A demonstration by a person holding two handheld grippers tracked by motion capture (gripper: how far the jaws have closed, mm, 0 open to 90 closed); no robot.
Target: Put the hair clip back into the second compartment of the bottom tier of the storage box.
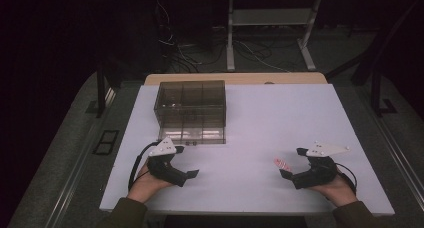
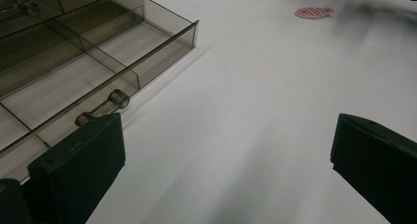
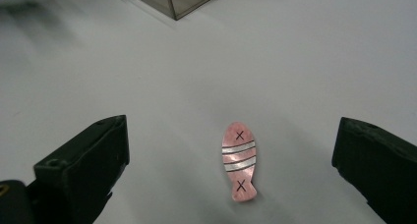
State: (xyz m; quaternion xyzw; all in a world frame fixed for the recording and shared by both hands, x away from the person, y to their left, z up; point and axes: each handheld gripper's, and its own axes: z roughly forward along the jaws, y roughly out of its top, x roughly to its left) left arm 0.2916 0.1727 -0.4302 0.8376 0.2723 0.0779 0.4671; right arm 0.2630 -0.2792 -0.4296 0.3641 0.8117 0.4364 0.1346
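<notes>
A white, matte surface (image 1: 260, 138) seen from above, with a person's hands coming in from the bottom edge, each holding black tongs. The only marks that can be read are two small black X's on a flat, pink fish-shaped piece (image 3: 239, 161) — one X near its rounded head, one near its tail, with two pale silvery stripes across the middle. The fish lies flat on the surface between the jaws of the right tongs (image 1: 291, 162), touching neither jaw; those jaws stand wide apart and hold nothing. In the high view the fish (image 1: 282, 163) sits just beside the right tongs, toward the middle of the surface. The left tongs (image 1: 185, 161) are also spread wide and empty, resting low on the surface just in front of a smoky, see-through plastic drawer box (image 1: 191, 108). Its bottom drawer (image 2: 88, 71) is pulled out — a shallow tray split by thin walls into rectangular compartments, with a small clear bar handle (image 2: 102, 107) on its front, just beside the left jaw. A grey three-cornered plate (image 1: 327, 149) tops the right tongs. Beyond the surface the floor is dark, with cables (image 1: 175, 48) and pale metal table legs (image 1: 230, 38).
</notes>
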